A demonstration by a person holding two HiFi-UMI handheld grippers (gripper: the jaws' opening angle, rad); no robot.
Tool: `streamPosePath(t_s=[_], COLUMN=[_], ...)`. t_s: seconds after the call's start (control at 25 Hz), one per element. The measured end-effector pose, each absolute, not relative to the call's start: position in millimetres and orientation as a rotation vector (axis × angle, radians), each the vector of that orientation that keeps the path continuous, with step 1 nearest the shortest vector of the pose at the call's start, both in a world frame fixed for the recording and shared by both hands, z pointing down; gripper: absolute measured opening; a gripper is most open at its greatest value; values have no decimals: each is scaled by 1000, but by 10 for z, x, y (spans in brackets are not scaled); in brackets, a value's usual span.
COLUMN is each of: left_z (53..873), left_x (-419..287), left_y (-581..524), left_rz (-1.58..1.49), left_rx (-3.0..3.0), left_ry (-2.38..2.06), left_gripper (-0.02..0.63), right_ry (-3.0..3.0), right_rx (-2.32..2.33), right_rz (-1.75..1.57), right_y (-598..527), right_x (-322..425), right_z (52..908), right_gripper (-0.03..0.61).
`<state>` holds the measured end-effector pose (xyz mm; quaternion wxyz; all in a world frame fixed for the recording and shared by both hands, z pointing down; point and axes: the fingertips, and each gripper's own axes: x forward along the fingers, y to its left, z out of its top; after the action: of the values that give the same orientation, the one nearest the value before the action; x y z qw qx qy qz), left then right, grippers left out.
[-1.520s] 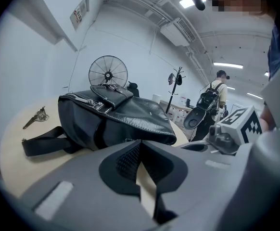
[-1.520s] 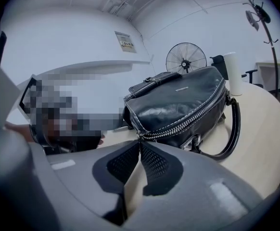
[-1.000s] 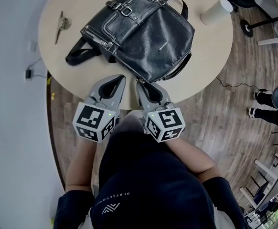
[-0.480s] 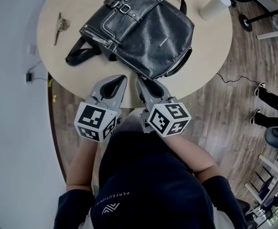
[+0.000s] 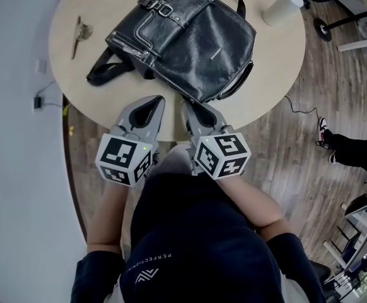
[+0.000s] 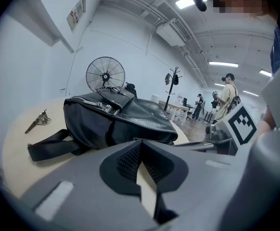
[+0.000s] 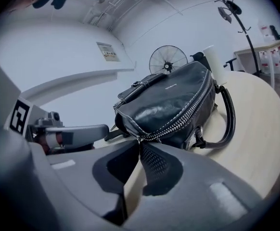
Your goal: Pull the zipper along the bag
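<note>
Two grippers are pointing at the black bag (image 5: pixel 190 36) (image 6: pixel 116 119) (image 7: pixel 173 102), which is lying across the middle of the round table (image 5: pixel 265 68), its strap (image 5: pixel 104 71) trailing left. Over the near rim, the left gripper (image 5: pixel 157 100) (image 6: pixel 141 141) is holding its jaws pressed together on nothing, just short of the bag. Right beside it, the right gripper (image 5: pixel 190 106) (image 7: pixel 140 142) has just been closing and its tips are now meeting at the near end of the zipper (image 7: pixel 188 114), touching the bag's corner; whether the pull is pinched between them I cannot tell. Keys (image 5: pixel 79 33) are lying far left, and a paper cup (image 5: pixel 284 8) is standing far right.
</note>
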<state>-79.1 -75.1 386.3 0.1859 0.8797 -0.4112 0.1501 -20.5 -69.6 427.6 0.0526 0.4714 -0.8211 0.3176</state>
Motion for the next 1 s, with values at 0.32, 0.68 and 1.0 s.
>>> streamPosePath(t_s=[0.32, 0.68, 1.0], left_z=[3620, 3705, 3810], left_x=[-689, -629, -674], left_y=[-1070, -1150, -1121], left_rz=[172, 127, 70], left_rx=[2348, 2182, 2033], left_ry=[-1200, -1284, -1302], left_gripper=[146, 204, 236], right_ry=[-2485, -2486, -2487], right_rx=[1281, 1178, 1093], right_rz=[844, 809, 775], right_y=[-629, -590, -586], right_x=[-223, -222, -207], right_z=[4244, 4253, 4254], right_gripper=[14, 12, 12])
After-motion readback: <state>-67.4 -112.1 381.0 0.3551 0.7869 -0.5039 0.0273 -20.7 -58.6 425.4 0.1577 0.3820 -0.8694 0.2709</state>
